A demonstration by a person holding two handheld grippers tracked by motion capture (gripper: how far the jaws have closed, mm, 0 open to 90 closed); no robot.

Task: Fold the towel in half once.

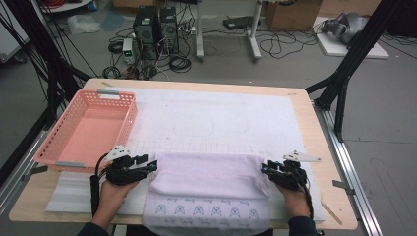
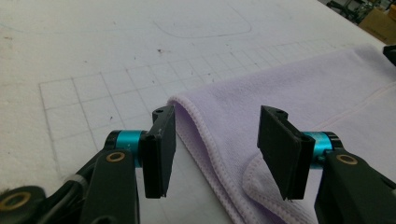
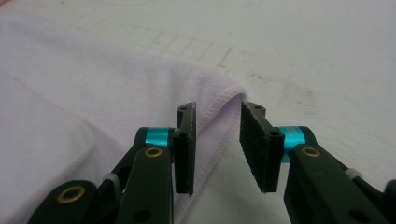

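A lilac towel [image 1: 211,179] lies folded at the near side of the white mat [image 1: 211,118], and its patterned end hangs over the table's front edge. My left gripper [image 1: 153,164] is at the towel's left end. In the left gripper view that gripper [image 2: 217,149] is open, with the towel's folded hem [image 2: 205,135] lying between the jaws and untouched by the pads. My right gripper [image 1: 264,168] is at the towel's right end. In the right gripper view it [image 3: 217,144] is open around the towel's corner [image 3: 219,100], with a gap on both sides.
A pink plastic basket [image 1: 130,115] stands at the left of the table, just behind my left hand. The mat carries a drawn grid and outlines. Past the table's far edge are computer towers [image 1: 155,29], cables and black frame legs on the floor.
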